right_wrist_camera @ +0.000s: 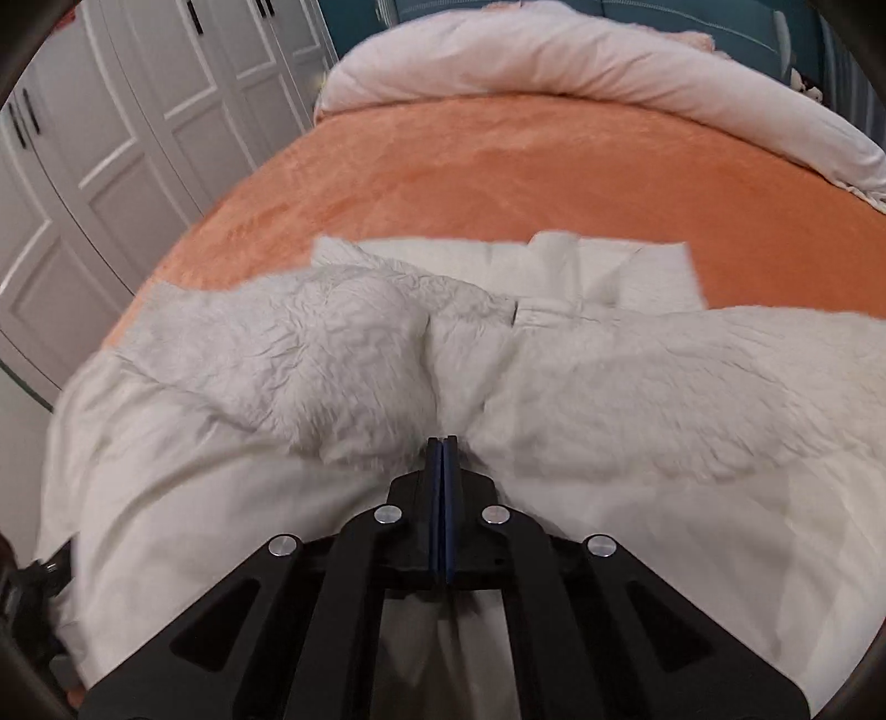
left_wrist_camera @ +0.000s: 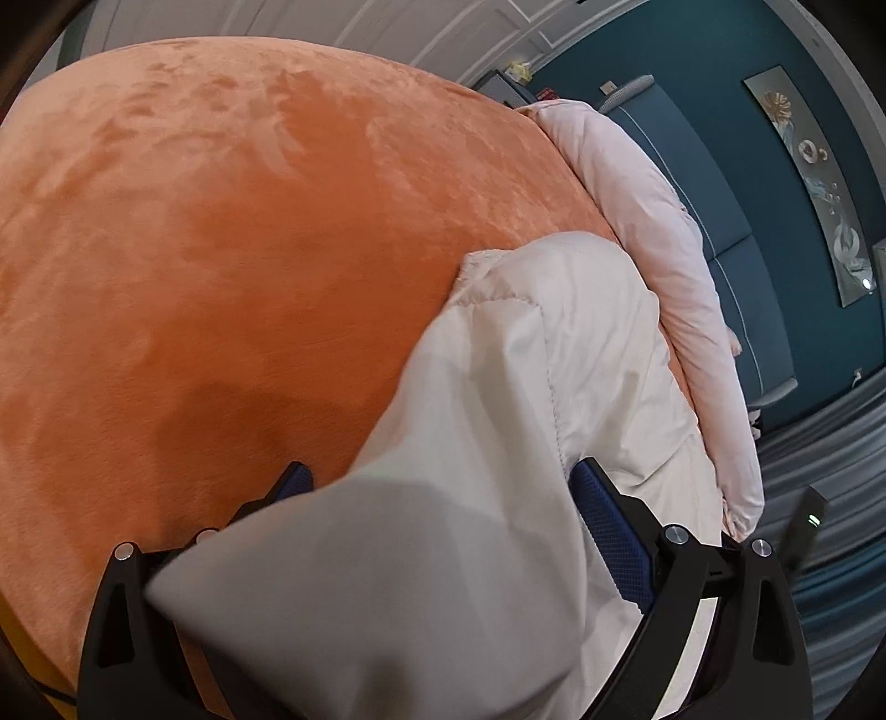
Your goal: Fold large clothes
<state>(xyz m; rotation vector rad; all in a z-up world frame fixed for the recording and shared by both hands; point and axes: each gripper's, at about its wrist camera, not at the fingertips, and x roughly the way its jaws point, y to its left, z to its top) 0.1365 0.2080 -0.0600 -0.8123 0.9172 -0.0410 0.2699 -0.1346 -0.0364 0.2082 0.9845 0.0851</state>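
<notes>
A large white padded coat [right_wrist_camera: 387,343] with a fluffy lining lies spread across the near part of the bed, on an orange blanket [right_wrist_camera: 498,177], with a rolled pale pink duvet [right_wrist_camera: 554,50] along the far edge. The right gripper [right_wrist_camera: 442,443] has its jaws pressed together, pinching the fabric near the middle of the garment where the furry edges meet. The left gripper [left_wrist_camera: 443,487] has its jaws spread wide, with a sleeve or panel of the coat draped between and over the fingers [left_wrist_camera: 603,515]; it looks loose rather than clamped. To fold well, the left jaws should probably close on that panel near its edge before lifting, and both grips should rise together so the bulky padding does not sag or slide; carrying the panel over in one smooth arc and laying it flat would likely keep the fold even
</notes>
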